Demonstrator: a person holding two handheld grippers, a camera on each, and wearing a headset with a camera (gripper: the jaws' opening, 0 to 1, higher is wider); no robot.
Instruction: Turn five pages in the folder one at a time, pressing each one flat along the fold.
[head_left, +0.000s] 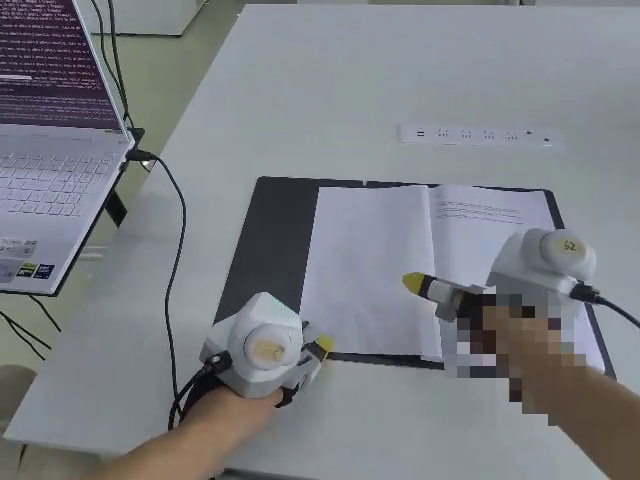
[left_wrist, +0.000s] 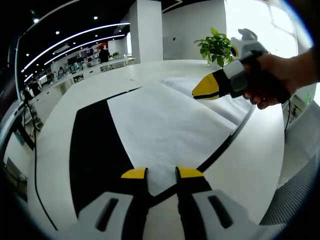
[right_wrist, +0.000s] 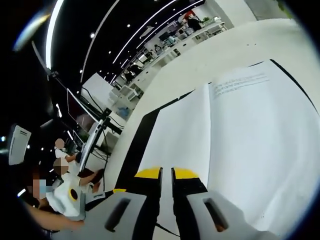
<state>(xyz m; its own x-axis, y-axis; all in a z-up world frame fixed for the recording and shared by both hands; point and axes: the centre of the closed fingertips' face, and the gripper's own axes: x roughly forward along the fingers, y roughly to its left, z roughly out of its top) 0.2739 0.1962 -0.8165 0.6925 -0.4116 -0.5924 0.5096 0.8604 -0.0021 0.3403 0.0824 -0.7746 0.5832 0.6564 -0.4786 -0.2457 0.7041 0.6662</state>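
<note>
The folder (head_left: 275, 240) is laid open by the table's near edge, a page (head_left: 365, 270) flat at left; pressing is judged pending, the count untellable, with the right hand-held gripper (head_left: 412, 284) nearly closed, empty, at the fold (head_left: 430, 250) and the left hand-held gripper (head_left: 318, 347) slightly apart.

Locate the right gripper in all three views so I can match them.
Head view: right gripper lower right, tip over the pages.
Left gripper view: upper right, above the pages.
Right gripper view: bottom centre, its own jaws.
Shared landmark: black folder cover, left of the pages.
</note>
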